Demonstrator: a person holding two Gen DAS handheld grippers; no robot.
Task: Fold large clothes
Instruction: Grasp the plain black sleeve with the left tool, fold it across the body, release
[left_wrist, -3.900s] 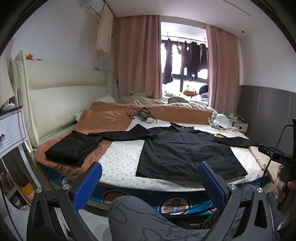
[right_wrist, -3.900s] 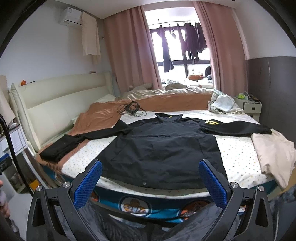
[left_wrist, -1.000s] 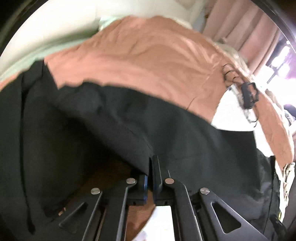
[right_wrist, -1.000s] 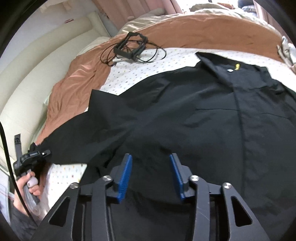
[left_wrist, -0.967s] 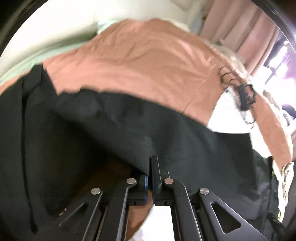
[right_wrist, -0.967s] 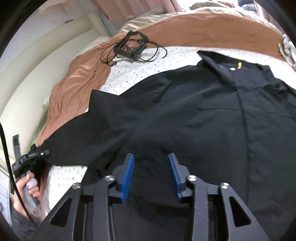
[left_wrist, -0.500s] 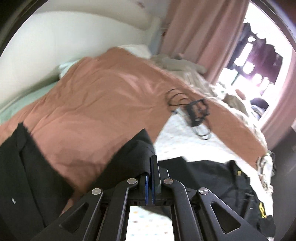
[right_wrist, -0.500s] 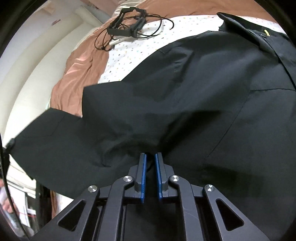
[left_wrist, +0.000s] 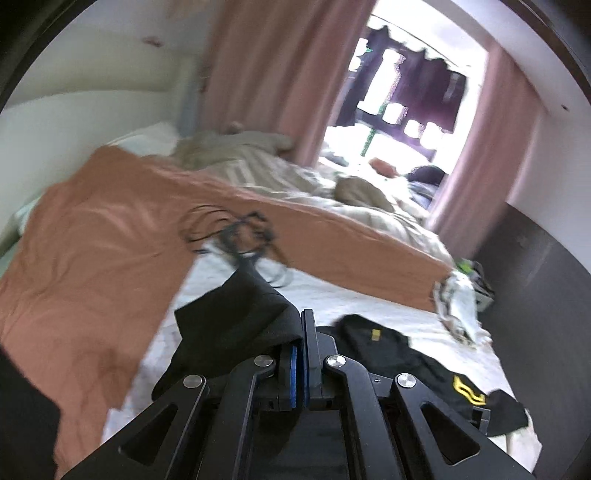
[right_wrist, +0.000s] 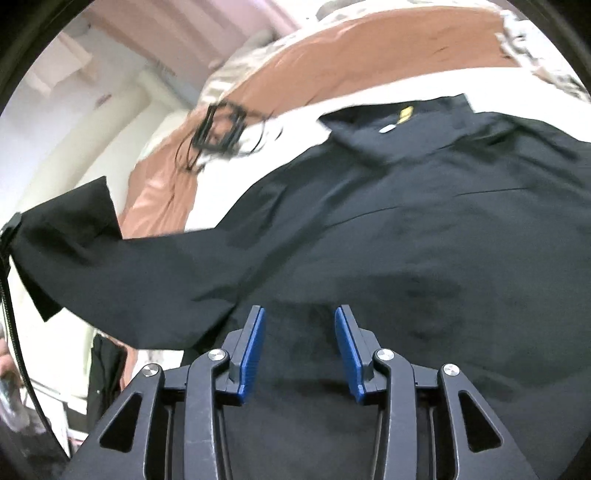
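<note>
Spread across the white dotted bedsheet (left_wrist: 317, 291) beside the rumpled rust-brown blanket (left_wrist: 92, 258), the big black collared shirt (right_wrist: 424, 229) with its yellow neck label, body flat on the bed and one long sleeve (right_wrist: 110, 258) lifted clear and stretched out sideways to the left edge of the right wrist view. Up at that sleeve's cuff end, left gripper (left_wrist: 300, 354) pinched tight on the black fabric, blue pads nearly touching; down over the shirt's body, right gripper (right_wrist: 299, 343) parted to a middling gap, nothing between the blue pads. Further back on the bed, a small tangle of black cable (left_wrist: 236, 236), blurred.
</note>
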